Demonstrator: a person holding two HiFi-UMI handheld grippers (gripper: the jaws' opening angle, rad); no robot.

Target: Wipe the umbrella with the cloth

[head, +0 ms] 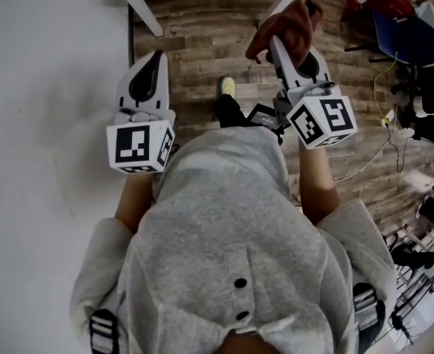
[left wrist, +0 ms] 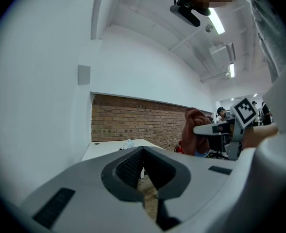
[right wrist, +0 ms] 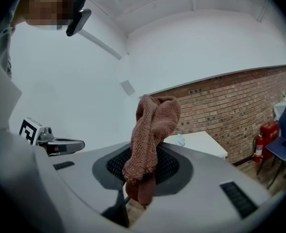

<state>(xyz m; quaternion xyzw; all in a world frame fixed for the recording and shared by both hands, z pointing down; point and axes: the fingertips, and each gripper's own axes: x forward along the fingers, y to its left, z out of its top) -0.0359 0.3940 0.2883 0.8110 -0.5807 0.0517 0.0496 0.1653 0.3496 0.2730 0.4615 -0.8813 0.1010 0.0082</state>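
Note:
My right gripper [head: 277, 41] is shut on a brown cloth [head: 290, 24], which bunches over its fingertips and hides them. In the right gripper view the cloth [right wrist: 150, 135] stands up from between the closed jaws of the right gripper [right wrist: 142, 181]. My left gripper [head: 155, 56] is held level beside it, shut, with nothing in it. In the left gripper view its jaws meet at the tip of the left gripper [left wrist: 143, 148], and the cloth [left wrist: 193, 130] shows off to the right. No umbrella is in any view.
A white wall [head: 47, 124] runs along the left, with wooden floor [head: 202, 57] ahead. A white table [right wrist: 196, 142] stands against a brick wall [right wrist: 240, 101]. A blue chair [head: 404, 39], a red extinguisher [right wrist: 265, 135] and cables [head: 379, 153] are at the right.

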